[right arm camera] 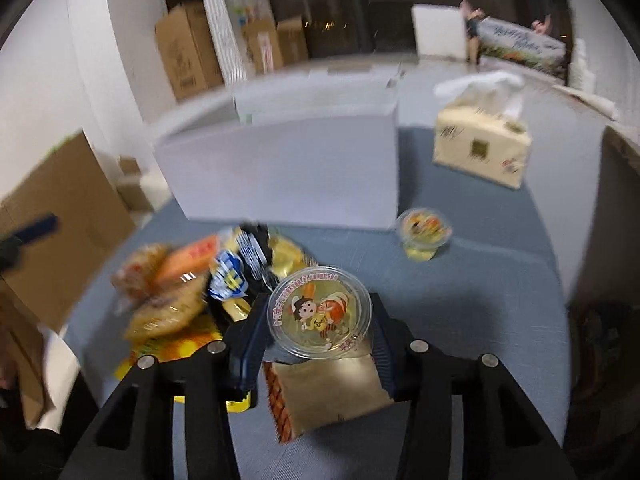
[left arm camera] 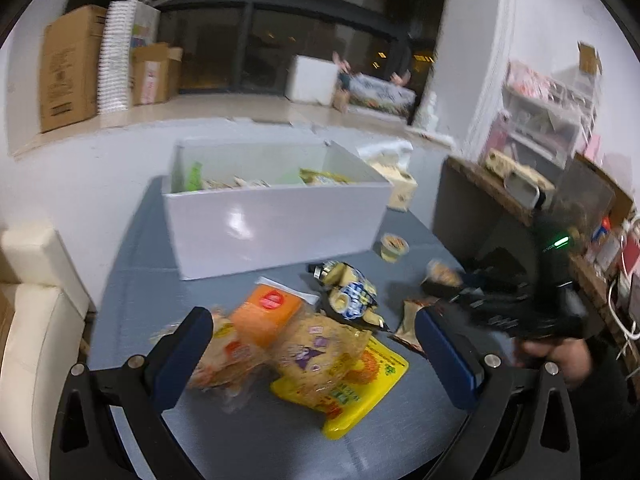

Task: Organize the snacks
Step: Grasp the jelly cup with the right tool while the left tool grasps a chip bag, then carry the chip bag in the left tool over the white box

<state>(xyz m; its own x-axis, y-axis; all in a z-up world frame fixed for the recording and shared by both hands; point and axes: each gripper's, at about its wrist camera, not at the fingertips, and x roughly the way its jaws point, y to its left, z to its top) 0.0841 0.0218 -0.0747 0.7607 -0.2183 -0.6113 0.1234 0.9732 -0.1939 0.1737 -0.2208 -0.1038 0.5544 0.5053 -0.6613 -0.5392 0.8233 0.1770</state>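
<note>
Gripping the round clear-plastic jelly cup with a cartoon lid (right arm camera: pixel 319 311) just above the blue-grey counter (right arm camera: pixel 500 280), the right gripper (right arm camera: pixel 318 344) has its fingers clenched on the cup's sides; keep it level and carry it over the white rectangular box (right arm camera: pixel 280 168). The left gripper (left arm camera: pixel 316 344) hovers released over the heaped snack packets (left arm camera: pixel 320 344).

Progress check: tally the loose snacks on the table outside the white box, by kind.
Jelly cups: 2, one on the table, one in the right gripper
Packets: 6: orange, blue-white, yellow, brown, two clear cookie bags
Total: 8
</note>
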